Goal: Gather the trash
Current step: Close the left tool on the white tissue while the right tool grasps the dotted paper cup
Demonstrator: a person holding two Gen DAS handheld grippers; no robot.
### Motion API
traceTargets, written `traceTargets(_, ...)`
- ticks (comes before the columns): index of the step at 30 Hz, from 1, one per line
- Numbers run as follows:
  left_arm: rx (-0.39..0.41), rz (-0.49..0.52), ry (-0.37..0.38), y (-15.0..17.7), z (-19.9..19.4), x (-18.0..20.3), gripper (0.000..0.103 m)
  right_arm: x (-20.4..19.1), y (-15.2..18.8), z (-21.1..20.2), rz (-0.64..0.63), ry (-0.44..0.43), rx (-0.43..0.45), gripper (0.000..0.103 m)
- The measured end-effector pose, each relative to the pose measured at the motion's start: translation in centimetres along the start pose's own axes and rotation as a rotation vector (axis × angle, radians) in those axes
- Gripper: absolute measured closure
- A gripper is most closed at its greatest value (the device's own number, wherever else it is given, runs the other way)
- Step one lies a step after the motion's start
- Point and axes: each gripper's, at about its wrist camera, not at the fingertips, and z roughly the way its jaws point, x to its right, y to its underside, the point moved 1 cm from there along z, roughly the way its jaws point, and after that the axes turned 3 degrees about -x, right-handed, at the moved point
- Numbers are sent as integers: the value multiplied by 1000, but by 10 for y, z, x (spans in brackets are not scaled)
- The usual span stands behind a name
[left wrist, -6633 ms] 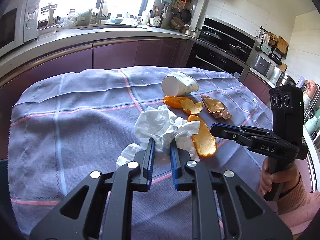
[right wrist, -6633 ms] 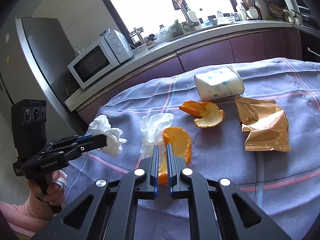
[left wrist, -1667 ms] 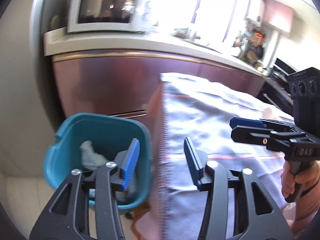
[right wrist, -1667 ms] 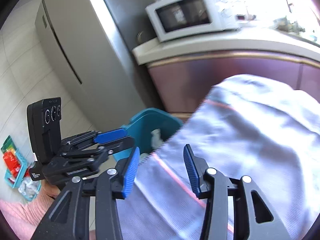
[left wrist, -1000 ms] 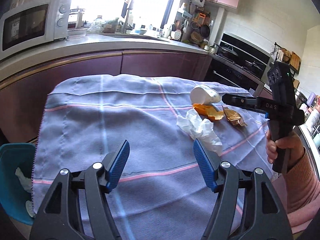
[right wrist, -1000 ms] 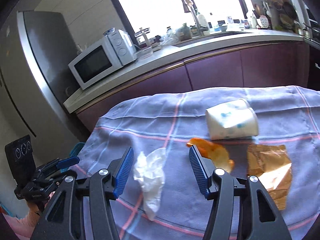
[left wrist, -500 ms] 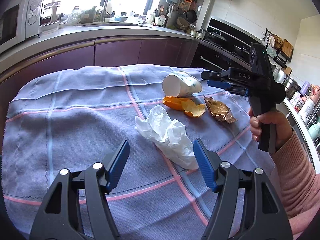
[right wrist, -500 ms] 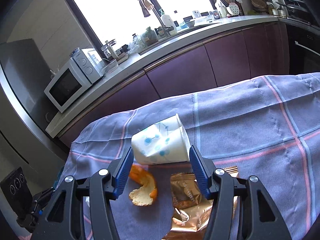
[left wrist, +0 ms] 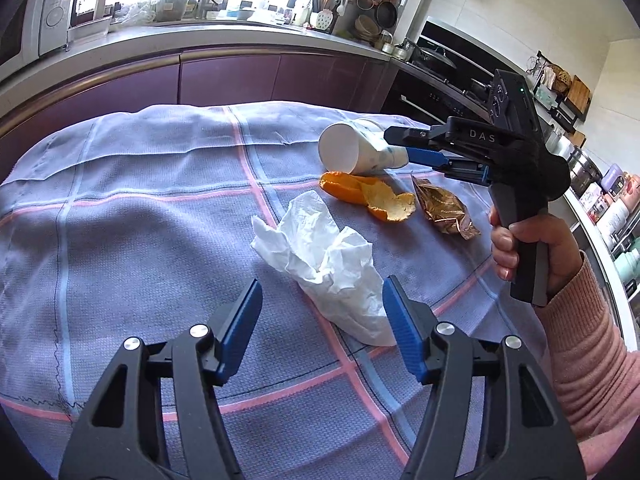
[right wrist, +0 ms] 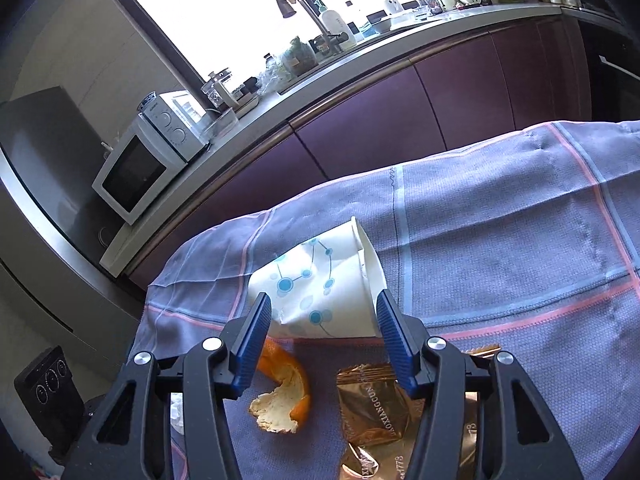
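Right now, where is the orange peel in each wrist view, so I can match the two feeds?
Left wrist view: orange peel lies right of centre, just below the tipped paper cup, left of the gold wrapper.
Right wrist view: orange peel sits low, left of centre, behind the left finger.
Shared landmark: the paper cup, lying on its side.

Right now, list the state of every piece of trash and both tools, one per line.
paper cup: on its side, dented, between the open fingers
crumpled tissue: loose on the cloth
orange peel: lying beside the cup
gold wrapper: crumpled, torn open
left tool: open, empty
right tool: open, empty
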Motion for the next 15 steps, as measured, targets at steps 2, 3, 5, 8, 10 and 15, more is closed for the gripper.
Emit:
traceTargets(2,-6,0,2,0,2,1,43,-2,2,-2,-5,-12,1,57)
traceTargets(3,-9,0,4,0,2,2,43,-4,3,-2,-10,-16,0,60)
traceTargets(5,-15,0,8,0,4,3,44,-7,6,-4,-19,-17,0,66)
traceTargets(8,-27,-1,10,-3,8,3,46,-13,8,-5,-44,-16,-2,75)
traceTargets(10,-36,-4,8,-5,11,3,49,-15,9,-5,-54,-12,0,77)
traceTargets(15,-56,-20,24,-6,18,2,64,-15,10,-2,-49,-22,1,87)
